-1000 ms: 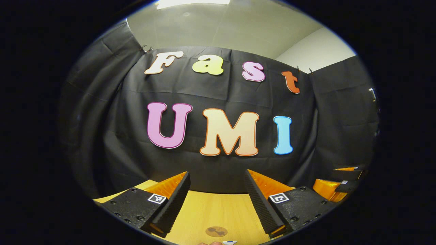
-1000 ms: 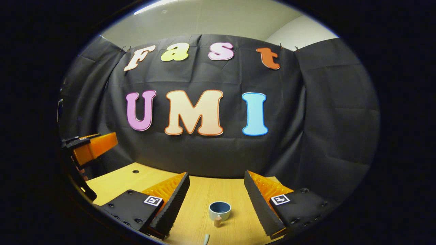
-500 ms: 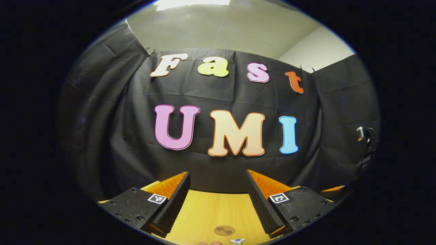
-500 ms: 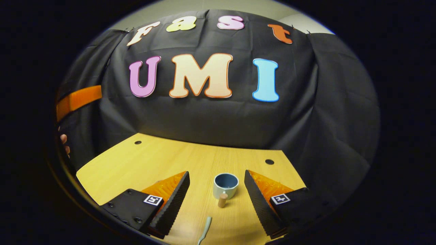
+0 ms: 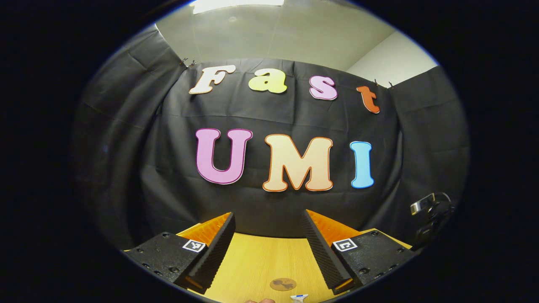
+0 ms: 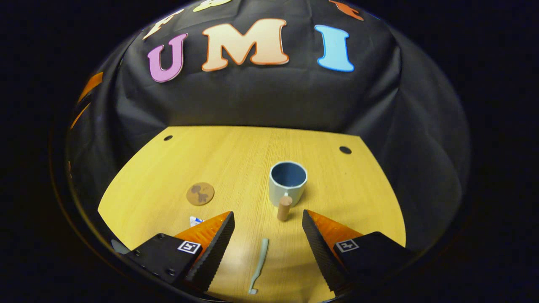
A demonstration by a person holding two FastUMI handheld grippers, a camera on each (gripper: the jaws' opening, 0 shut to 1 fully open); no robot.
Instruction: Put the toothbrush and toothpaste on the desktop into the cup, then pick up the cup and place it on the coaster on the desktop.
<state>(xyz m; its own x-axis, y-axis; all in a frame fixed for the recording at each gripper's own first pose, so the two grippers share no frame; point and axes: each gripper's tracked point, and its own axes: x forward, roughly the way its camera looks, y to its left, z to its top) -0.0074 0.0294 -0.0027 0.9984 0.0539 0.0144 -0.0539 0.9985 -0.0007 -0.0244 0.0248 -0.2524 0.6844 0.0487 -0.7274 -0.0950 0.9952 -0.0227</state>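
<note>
In the right gripper view a pale cup [image 6: 287, 183] with a blue inside and a wooden handle stands upright on the yellow wooden desktop [image 6: 236, 160]. A pale green toothbrush [image 6: 258, 265] lies flat nearer, between the open fingers of my right gripper [image 6: 268, 248], which hovers above it holding nothing. A round brown coaster [image 6: 200, 193] lies left of the cup. The white and blue end of the toothpaste [image 6: 195, 220] peeks out behind the left finger. My left gripper [image 5: 268, 252] stands open and holds nothing, with the coaster [image 5: 283, 284] and the toothpaste tip [image 5: 299, 297] at the bottom edge.
Two round holes [image 6: 345, 150] sit near the desktop's far corners. The black cloth wall closes the far side and both flanks. A dark clamp-like device [image 5: 431, 210] shows at the right in the left gripper view.
My right gripper has tilted downward, bringing the whole desktop, cup, coaster and toothbrush into sight. The left gripper has swung slightly left; the other gripper has left its view.
</note>
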